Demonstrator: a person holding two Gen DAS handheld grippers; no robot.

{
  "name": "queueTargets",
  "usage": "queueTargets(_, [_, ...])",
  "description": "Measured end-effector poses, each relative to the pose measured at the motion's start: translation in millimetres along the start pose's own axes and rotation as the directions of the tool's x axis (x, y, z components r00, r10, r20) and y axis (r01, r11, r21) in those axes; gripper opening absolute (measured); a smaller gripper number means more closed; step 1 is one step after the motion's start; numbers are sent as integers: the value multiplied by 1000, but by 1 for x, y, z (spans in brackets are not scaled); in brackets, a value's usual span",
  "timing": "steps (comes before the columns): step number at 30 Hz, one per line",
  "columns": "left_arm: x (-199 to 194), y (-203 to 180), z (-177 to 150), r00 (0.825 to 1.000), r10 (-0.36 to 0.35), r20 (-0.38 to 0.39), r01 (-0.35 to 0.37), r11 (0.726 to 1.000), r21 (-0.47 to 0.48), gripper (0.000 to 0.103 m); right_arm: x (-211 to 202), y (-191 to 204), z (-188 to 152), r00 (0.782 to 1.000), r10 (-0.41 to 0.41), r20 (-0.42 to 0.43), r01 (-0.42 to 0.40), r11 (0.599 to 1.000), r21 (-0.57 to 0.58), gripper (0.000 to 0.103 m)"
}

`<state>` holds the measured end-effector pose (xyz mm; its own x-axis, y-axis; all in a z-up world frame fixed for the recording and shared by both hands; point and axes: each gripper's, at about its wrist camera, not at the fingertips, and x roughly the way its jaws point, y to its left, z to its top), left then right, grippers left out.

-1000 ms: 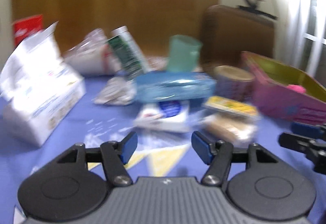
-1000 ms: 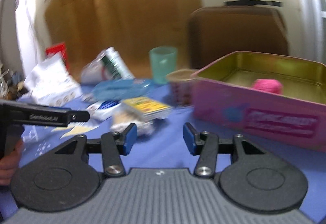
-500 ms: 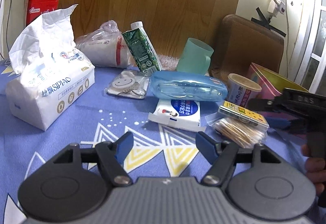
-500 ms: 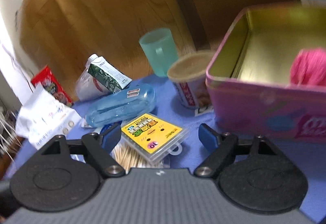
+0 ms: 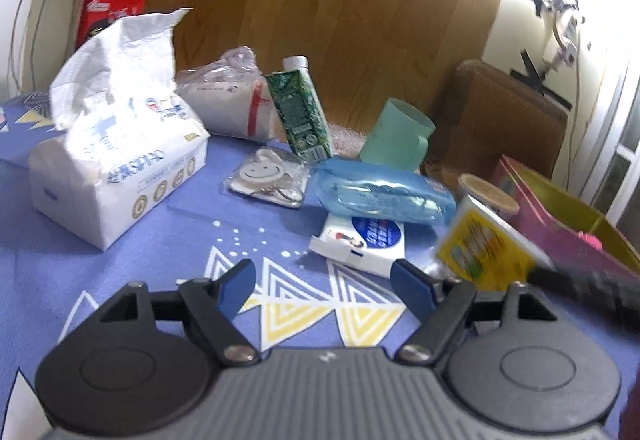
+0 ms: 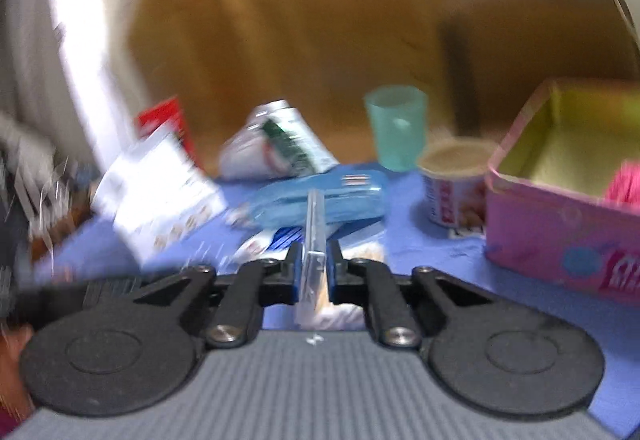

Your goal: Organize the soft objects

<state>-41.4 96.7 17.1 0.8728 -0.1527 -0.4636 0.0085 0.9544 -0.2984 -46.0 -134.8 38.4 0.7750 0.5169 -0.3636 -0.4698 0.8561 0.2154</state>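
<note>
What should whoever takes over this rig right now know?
Left gripper: jaws open, empty, above the blue cloth.
Right gripper: jaws shut on the yellow-labelled clear pack, held edge-on above the cloth.
Pink tin, at right, already holds a pink ball.
Left out: tissue pack, small tissue packet, other clutter. The held pack probably goes in the tin next.

Motion-blurred yellow-labelled packet (image 5: 482, 254)

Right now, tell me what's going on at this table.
A person holds a gripper in each hand over a cluttered blue tablecloth. The right gripper is clamped on a clear yellow-labelled packet, lifted edge-on near the pink tin, which holds a pink ball. The left gripper hangs open and empty, short of the white tissue pack.
</note>
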Motion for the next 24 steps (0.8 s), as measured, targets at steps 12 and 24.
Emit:
queueTargets(12, [3,10,2,1000,1,-10,-2,998,-57,79,-15,33,-49,968,204,-146,-232,949,-215,61])
queueTargets(24, [5,11,1,1000,-4,-17,2,998,-63,84,-18,13,-48,956,256,-142,-264,964,-38,63])
